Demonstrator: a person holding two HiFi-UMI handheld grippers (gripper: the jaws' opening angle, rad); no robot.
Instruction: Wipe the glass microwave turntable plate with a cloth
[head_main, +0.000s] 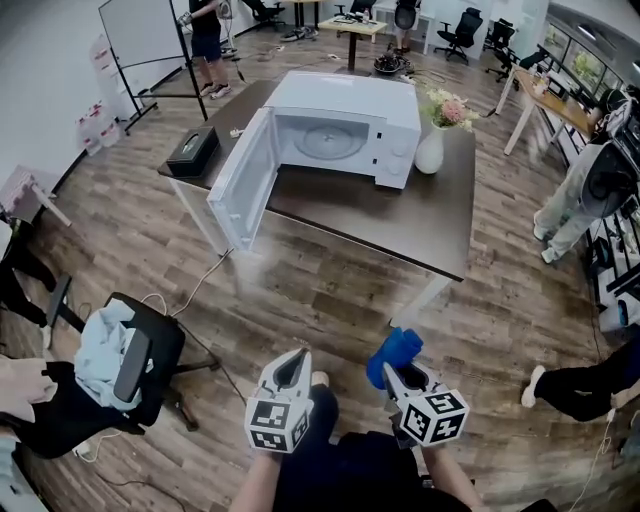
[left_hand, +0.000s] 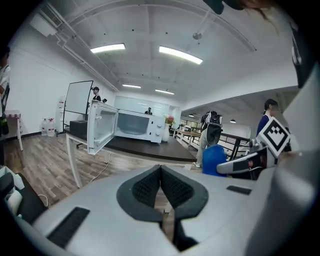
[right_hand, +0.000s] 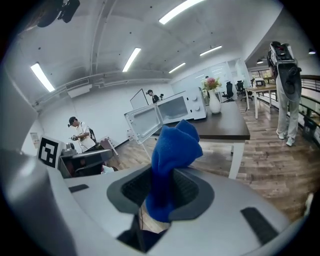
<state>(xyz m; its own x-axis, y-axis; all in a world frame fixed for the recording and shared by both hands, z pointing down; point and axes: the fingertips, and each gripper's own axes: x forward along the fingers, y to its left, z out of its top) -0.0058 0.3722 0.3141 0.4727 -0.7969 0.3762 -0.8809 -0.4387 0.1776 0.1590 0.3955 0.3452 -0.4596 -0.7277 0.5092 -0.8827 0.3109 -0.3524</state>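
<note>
Blue cloth (right_hand: 172, 150) bunched (upright); plate (head_main: 330, 141) inside microwave (head_main: 345, 98).

Bright ceiling strips; heavy fisheye edges

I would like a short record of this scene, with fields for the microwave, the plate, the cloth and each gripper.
microwave: white, on the dark table, door swung wide open
plate: inside the microwave, on its floor
cloth: blue, sticking out past the jaws that hold it
left gripper: jaws together, nothing between them
right gripper: shut on the cloth
position: both grippers well short of the table; wiping not yet begun
also on table: white vase with flowers, black box
</note>
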